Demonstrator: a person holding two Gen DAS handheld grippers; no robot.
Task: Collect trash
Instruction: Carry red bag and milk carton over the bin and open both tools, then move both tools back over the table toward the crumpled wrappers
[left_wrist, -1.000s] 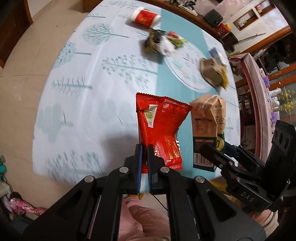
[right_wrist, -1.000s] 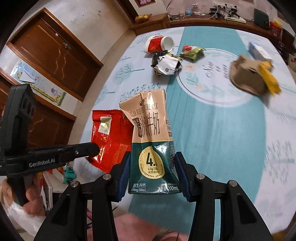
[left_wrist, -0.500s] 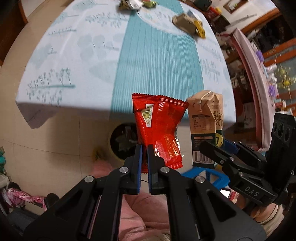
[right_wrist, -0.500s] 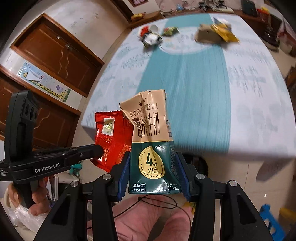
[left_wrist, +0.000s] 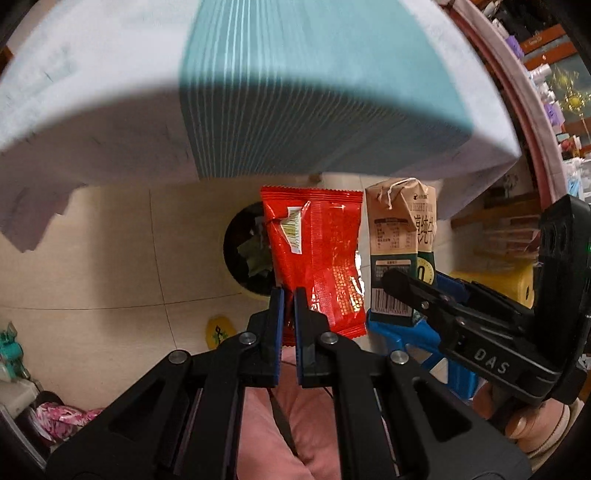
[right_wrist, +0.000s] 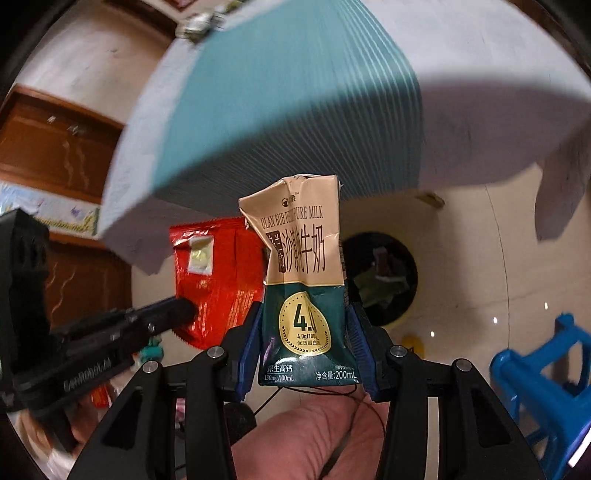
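My left gripper (left_wrist: 288, 295) is shut on the lower edge of a red snack wrapper (left_wrist: 317, 251), which stands upright above the floor. In the right wrist view, a crumpled tan and green milk carton (right_wrist: 303, 295) sits between the blue pads of my right gripper (right_wrist: 304, 314); its jaws are closing a little and pressing the carton's sides. Both pieces hang over a round black trash bin (left_wrist: 240, 251) on the tiled floor, below the table's edge. The bin (right_wrist: 391, 280) holds scraps. From the right wrist, the wrapper (right_wrist: 218, 280) and left gripper (right_wrist: 181, 310) are on the left.
The table's teal and white cloth (left_wrist: 295, 110) overhangs the top of both views. A blue plastic stool (right_wrist: 546, 373) stands at the right near the bin. A small yellow item (left_wrist: 218, 330) lies on the floor. The person's pink-clad leg (left_wrist: 295, 424) is directly below the grippers.
Both grippers have come off the tabletop and sunk past its edge with the wrapper and the carton. The bin on the floor now lies right behind them.
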